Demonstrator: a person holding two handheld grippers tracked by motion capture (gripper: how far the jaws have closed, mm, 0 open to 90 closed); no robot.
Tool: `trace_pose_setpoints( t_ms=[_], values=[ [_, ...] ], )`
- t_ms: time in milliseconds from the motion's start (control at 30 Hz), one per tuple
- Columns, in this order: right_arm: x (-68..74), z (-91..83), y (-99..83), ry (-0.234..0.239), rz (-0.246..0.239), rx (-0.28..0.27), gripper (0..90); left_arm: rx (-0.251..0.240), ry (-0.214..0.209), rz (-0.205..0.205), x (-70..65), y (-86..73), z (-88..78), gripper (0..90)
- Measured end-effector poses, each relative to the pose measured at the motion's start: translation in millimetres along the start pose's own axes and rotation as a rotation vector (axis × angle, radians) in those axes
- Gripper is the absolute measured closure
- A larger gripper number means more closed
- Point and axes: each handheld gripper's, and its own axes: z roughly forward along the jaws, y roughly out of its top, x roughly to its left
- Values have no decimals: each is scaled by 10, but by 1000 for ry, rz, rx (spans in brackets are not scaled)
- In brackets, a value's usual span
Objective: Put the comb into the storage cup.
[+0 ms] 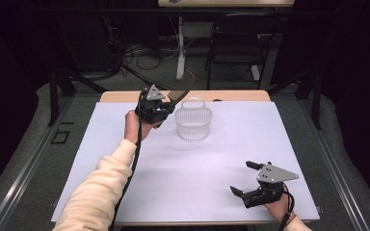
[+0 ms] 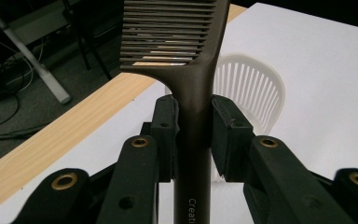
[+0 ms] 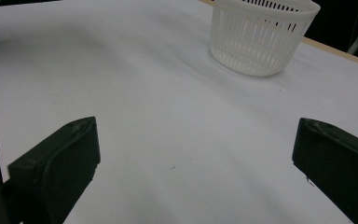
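While my left gripper (image 2: 193, 135) pinches the comb (image 2: 193, 84) by its handle between both fingers, teeth just beyond them near the basket (image 2: 251, 88), it feels light, stiff and slick; gripping below the teeth suits. Right fingers (image 3: 56, 163) are spread, empty.

**Where things sit on your table**

The basket (image 1: 193, 122) stands on the table (image 1: 197, 187), toward the far edge and near the middle. Your left gripper (image 1: 166, 103) is just left of the basket, with the comb (image 2: 186, 56) between its jaws, reaching toward the basket's far rim. Your right gripper (image 1: 246, 179) is at the near right corner, well apart from the basket.
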Motion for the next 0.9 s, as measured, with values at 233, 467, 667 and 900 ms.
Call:
trace_pose_setpoints(
  t_ms=[233, 467, 667, 900],
  values=[
    [1, -1, 0, 0, 2, 0, 3, -7, -1, 7, 19, 25, 32, 725],
    [-1, 3, -1, -1, -2, 0, 4, -15, -14, 14, 26, 56, 61, 724],
    [0, 4, -1, 0, -3, 0, 3, -21, -20, 23, 18, 94, 89, 724],
    [-1, 2, -1, 0, -3, 0, 4, -30, -26, 33, 7, 133, 137, 724]
  ],
)
